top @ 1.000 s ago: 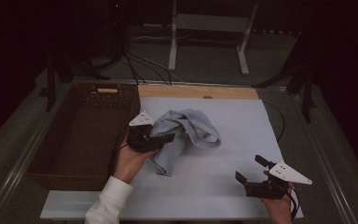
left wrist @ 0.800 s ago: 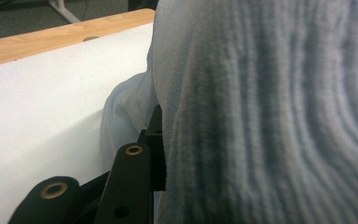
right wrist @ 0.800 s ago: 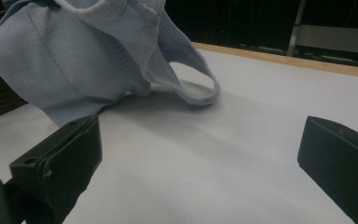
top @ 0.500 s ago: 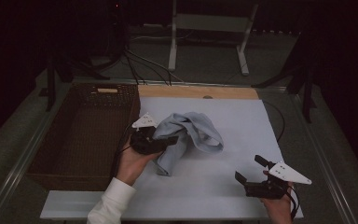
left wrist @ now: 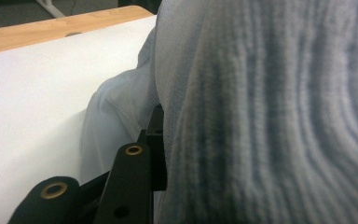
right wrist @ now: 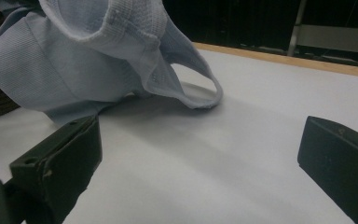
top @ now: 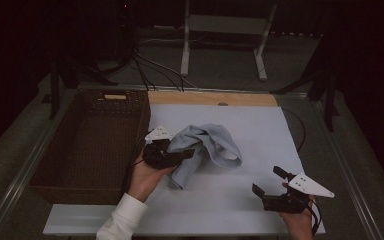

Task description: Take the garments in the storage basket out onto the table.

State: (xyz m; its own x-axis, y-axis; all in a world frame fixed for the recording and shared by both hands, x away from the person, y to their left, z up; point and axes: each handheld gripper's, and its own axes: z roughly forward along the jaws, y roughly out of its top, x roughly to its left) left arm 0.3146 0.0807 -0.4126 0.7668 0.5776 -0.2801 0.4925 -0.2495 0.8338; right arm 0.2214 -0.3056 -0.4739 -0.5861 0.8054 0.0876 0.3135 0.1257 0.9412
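Cloth (top: 207, 145) sits bunched mid-mat, its near-left end pinched in the left gripper (top: 182, 155) just beside the basket (top: 70, 150), so basket lies directly left of the grip, w/ right gripper (top: 270, 181) jaws wide, empty, well apart at near right.

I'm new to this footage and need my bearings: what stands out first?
The crumpled light-blue cloth mid-table, pinched at its edge by the left gripper. A brown wicker basket sits at the table's left side. The right gripper waits open near the front right corner.
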